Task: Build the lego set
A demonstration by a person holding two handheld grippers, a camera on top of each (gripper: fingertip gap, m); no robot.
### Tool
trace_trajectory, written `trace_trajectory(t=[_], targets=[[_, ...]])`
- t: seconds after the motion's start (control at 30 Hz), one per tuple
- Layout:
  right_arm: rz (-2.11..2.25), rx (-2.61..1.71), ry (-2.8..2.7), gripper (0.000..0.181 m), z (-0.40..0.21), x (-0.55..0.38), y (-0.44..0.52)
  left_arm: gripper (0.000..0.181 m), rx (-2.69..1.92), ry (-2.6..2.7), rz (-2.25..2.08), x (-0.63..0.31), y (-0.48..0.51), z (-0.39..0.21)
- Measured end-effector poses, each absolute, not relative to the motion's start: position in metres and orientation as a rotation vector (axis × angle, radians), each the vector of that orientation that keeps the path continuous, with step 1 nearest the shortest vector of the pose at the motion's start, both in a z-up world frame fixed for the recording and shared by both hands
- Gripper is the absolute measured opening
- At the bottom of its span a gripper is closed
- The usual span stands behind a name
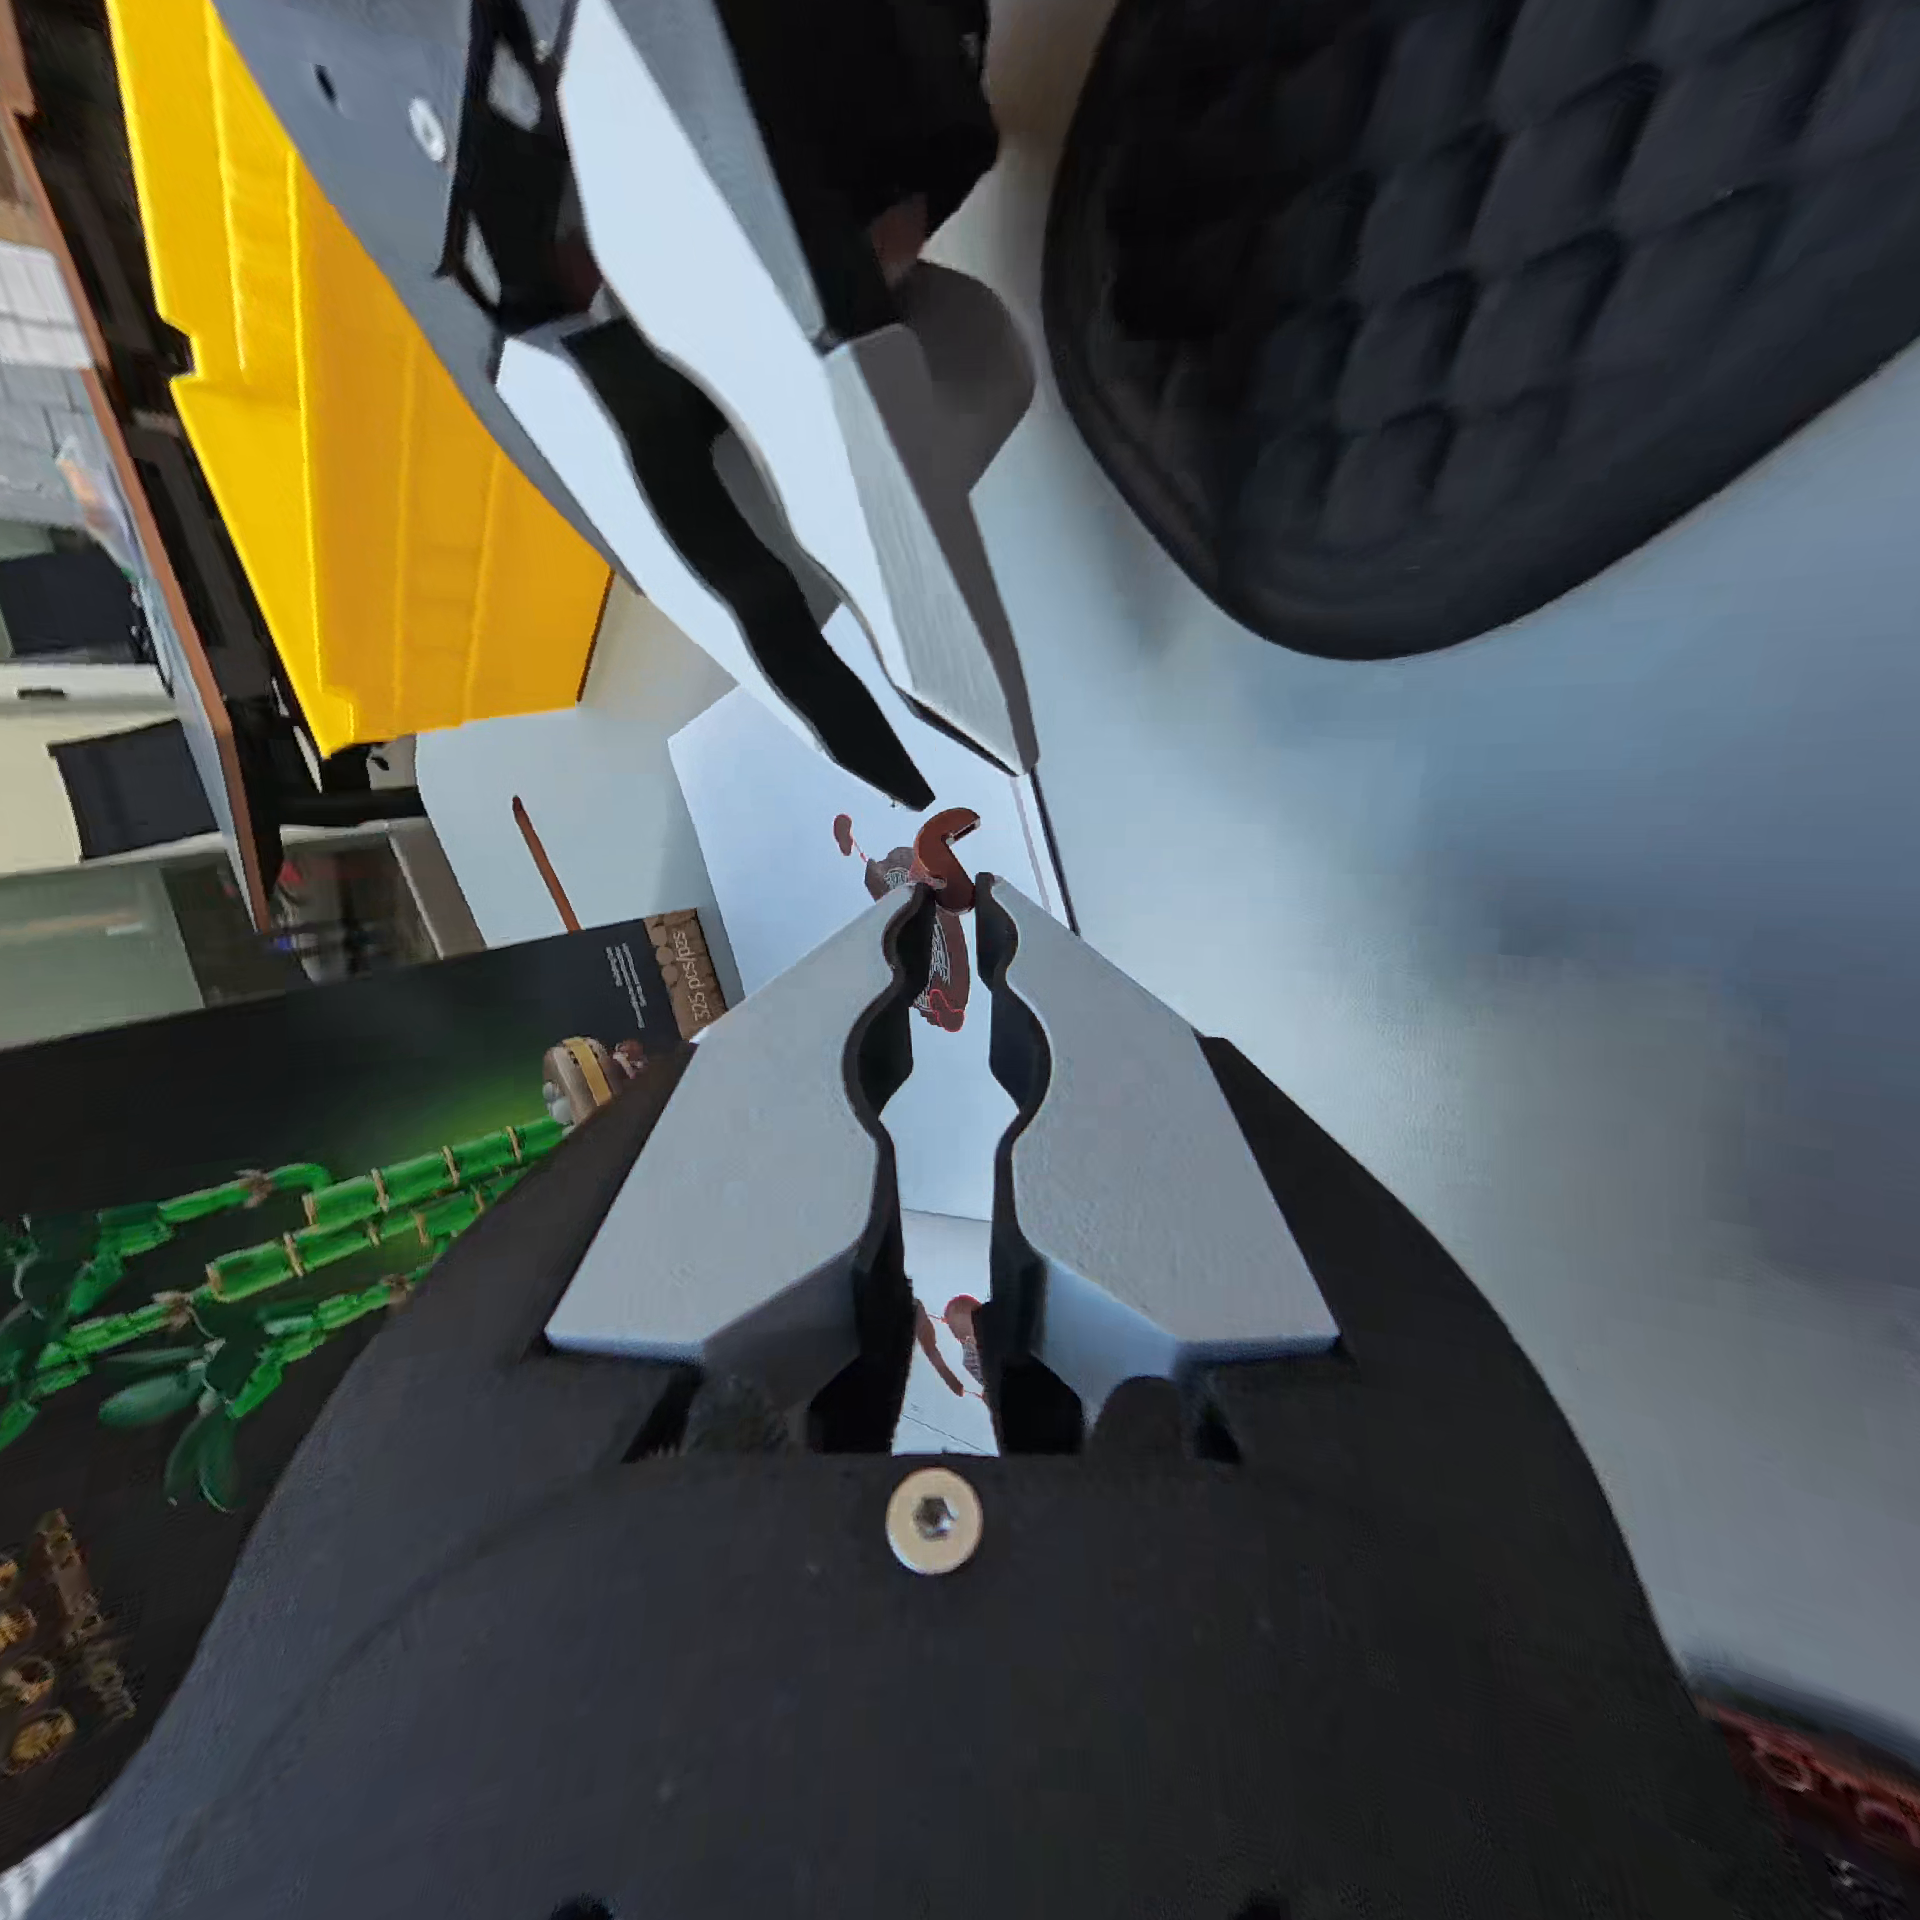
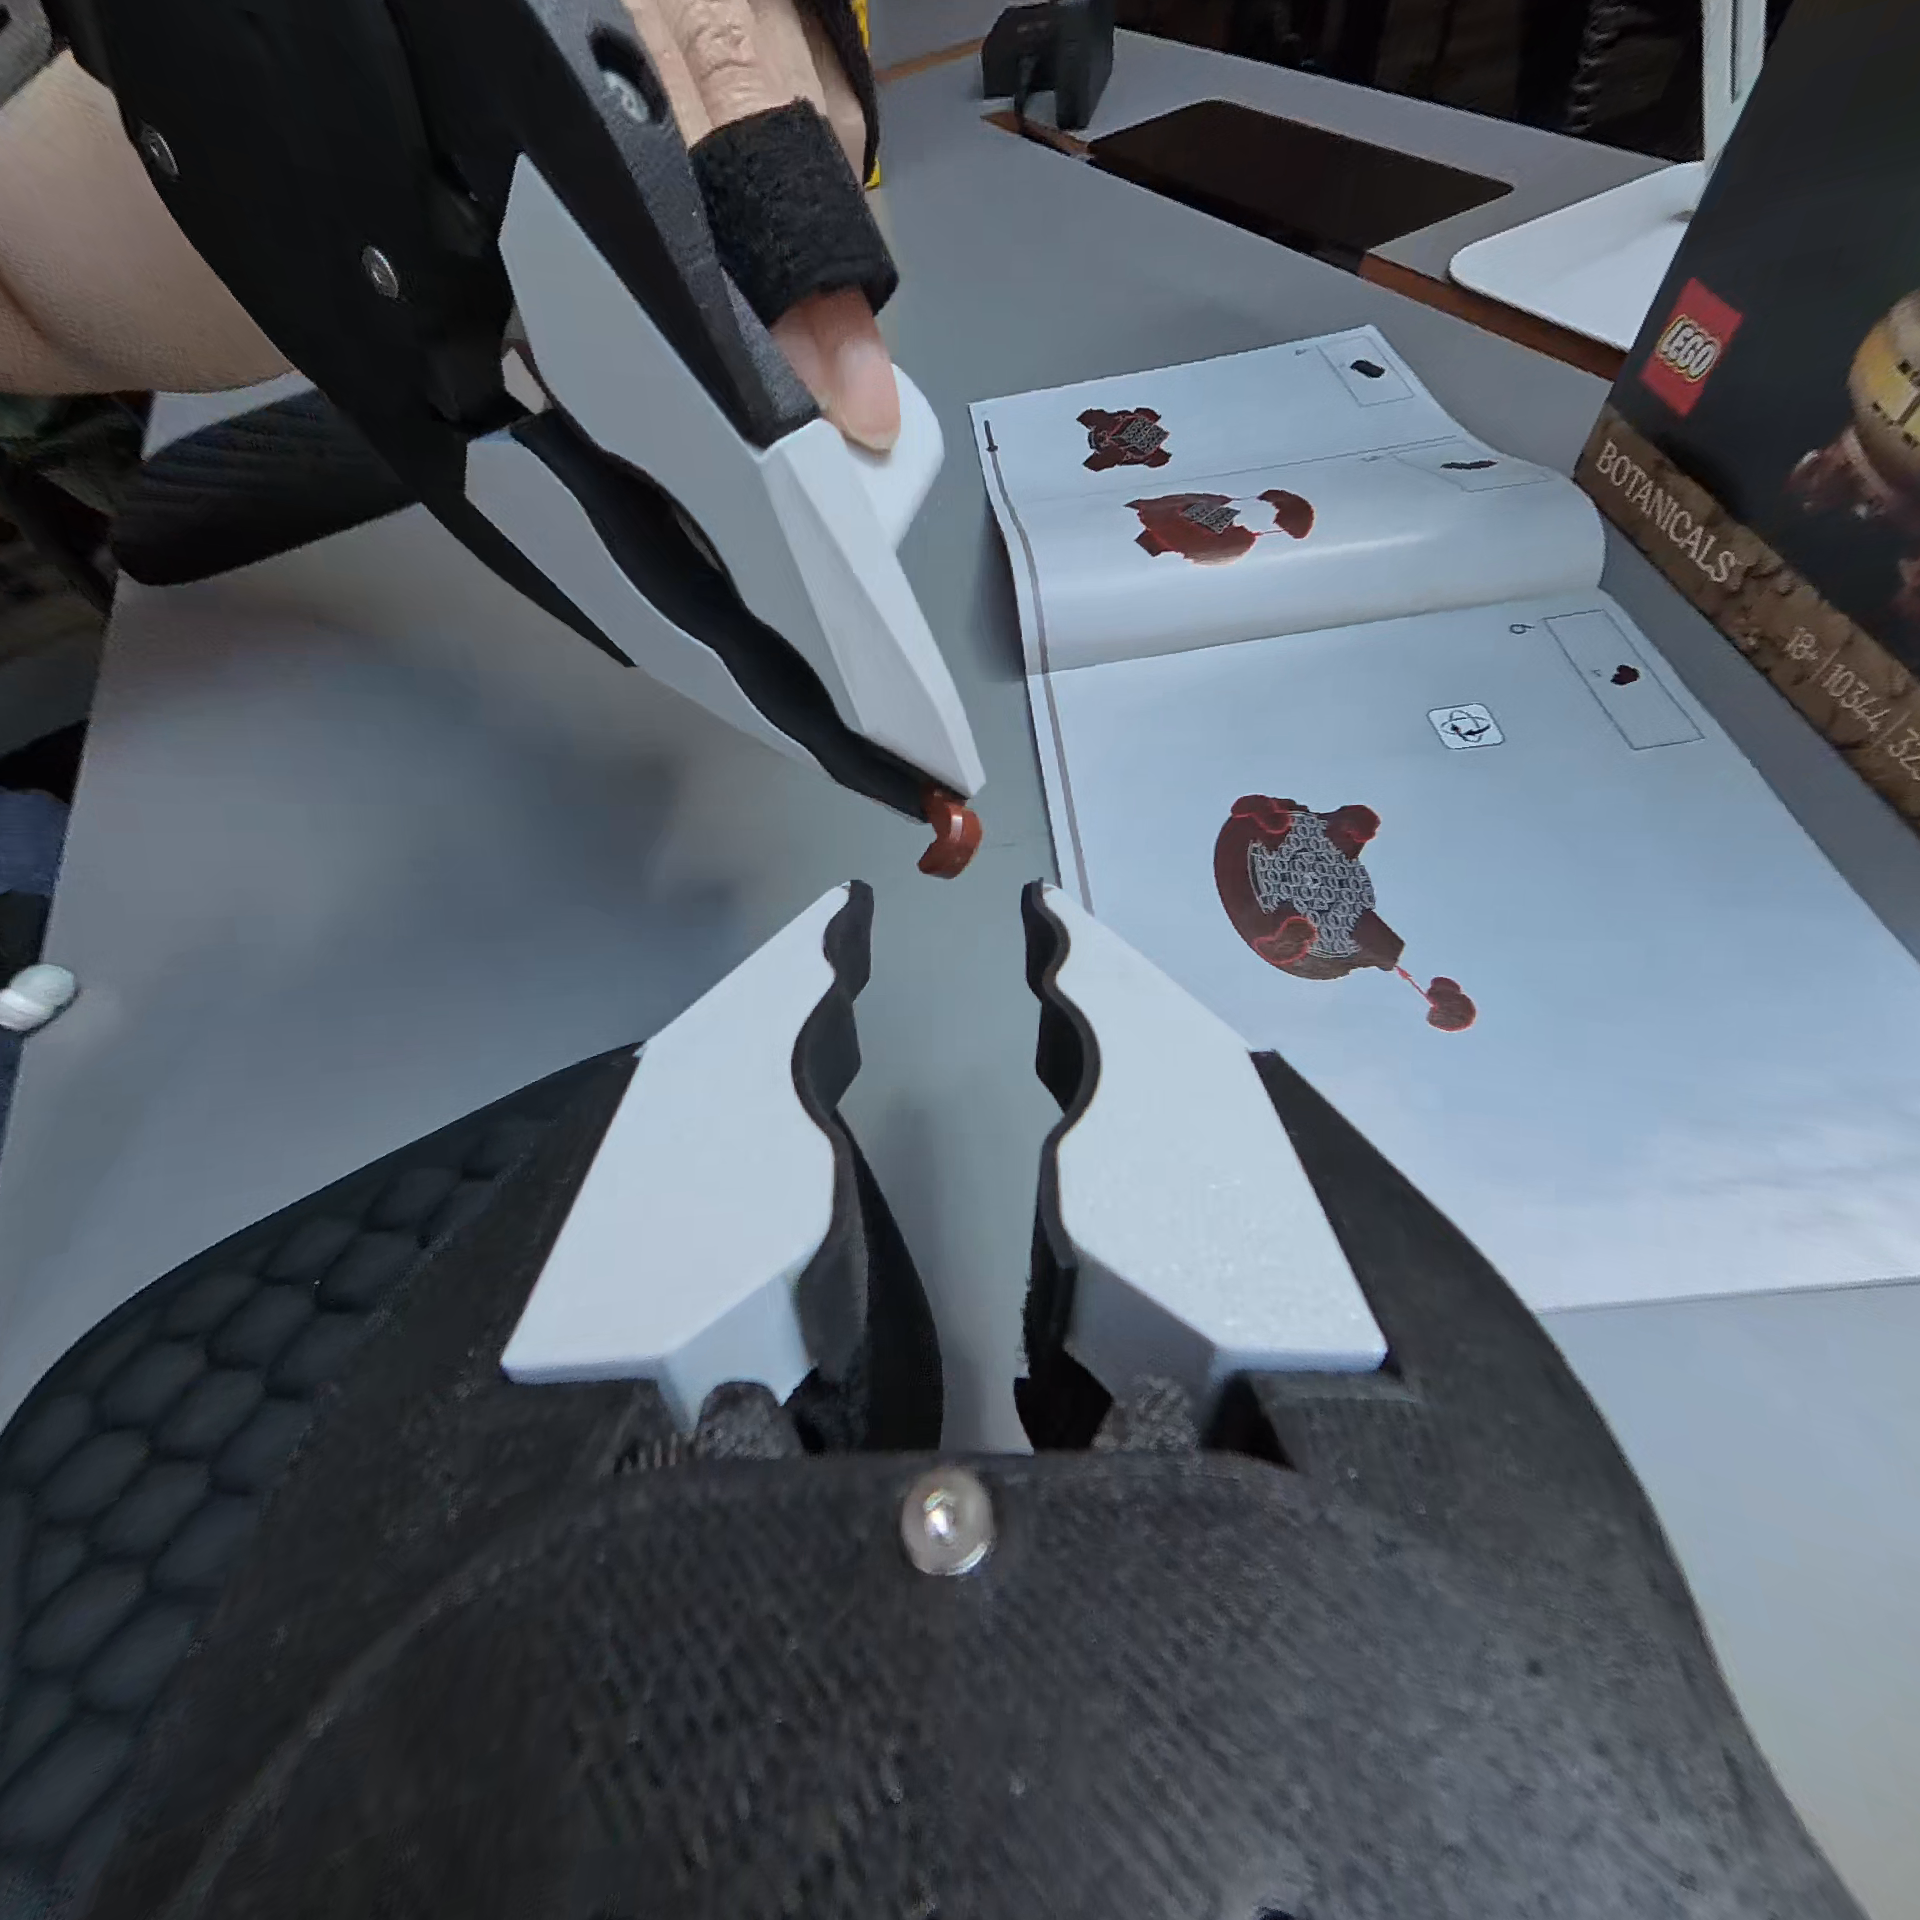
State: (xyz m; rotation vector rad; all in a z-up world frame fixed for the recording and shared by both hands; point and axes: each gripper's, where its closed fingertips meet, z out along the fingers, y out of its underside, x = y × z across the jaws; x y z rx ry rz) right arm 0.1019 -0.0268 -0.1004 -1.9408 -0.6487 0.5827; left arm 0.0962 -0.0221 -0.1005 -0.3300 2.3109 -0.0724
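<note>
**Nearly tip to tip: brown piece just above the waiting gap**

Here, pinched at the very tip of the left hand-held gripper [image 2: 940, 800], slanting in from the upper left of the right wrist view: a small reddish-brown lego piece [image 2: 951, 844], rounded, with a notch on one side. Held in the air, clear of the grey worktop [image 2: 416, 831]. Most of it sticking out past the closed fingertips, down toward frame centre.

Just below it, near but not touching: the right hand-held gripper [image 2: 945, 906], spread wide and empty, with bare worktop showing between its dark pads [image 2: 847, 935]. Piece roughly on the centre line of that gap, a shade above the tips.

Same relation from the left wrist view, turned round: piece at frame centre, clamped at its lower edge, notch facing right, with the right hand-held gripper reaching down from the upper middle, tips just above it.

Probably a hand-over or a regrip. If so, only a short push forward for the right side, already the nearer free one. Hard to name a long axis on so small and round a part; free end toward the open gap.

Off to the right of the right wrist view: open instruction booklet [image 2: 1507, 1143] and dark lego box [image 2: 1766, 520], both well apart from the tips
</note>
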Motion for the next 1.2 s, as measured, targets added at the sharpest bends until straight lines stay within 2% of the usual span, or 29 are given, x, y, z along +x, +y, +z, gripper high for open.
trace_trajectory(t=[0.2, 0.33, 0.7, 0.73, 0.93, 1.03, 1.1, 1.2], targets=[[0.783, -1.945, -0.621, 0.020, -0.094, 0.100, -0.037, 0.006, -0.037, 2.431, 0.042, 0.094, -0.031, -0.092], [0.856, -1.919, -0.578, 0.020, -0.088, 0.100, -0.037, 0.006, 0.094, 2.451, 0.151, 0.091, -0.028, -0.092], [0.906, -1.928, -0.570, 0.016, -0.088, 0.096, -0.039, 0.005, 0.128, 2.476, 0.120, 0.094, -0.043, -0.090], [0.915, -1.928, -0.585, 0.009, -0.088, 0.094, -0.041, 0.005, 0.127, 2.479, 0.109, 0.094, -0.045, -0.090], [0.884, -1.967, -0.587, 0.007, -0.094, 0.099, -0.041, 0.006, 0.044, 2.466, 0.036, 0.098, -0.047, -0.094], [0.729, -1.987, -0.491, 0.007, -0.096, 0.120, -0.026, 0.030, -0.123, 2.389, -0.008, 0.104, -0.035, -0.088], [0.405, -1.956, -0.346, 0.006, -0.089, 0.160, -0.008, 0.033, -0.245, 2.342, -0.066, 0.102, -0.021, -0.083], [0.213, -1.880, -0.219, 0.006, -0.070, 0.188, -0.005, 0.034, -0.467, 2.339, -0.111, 0.085, 0.007, -0.083]])
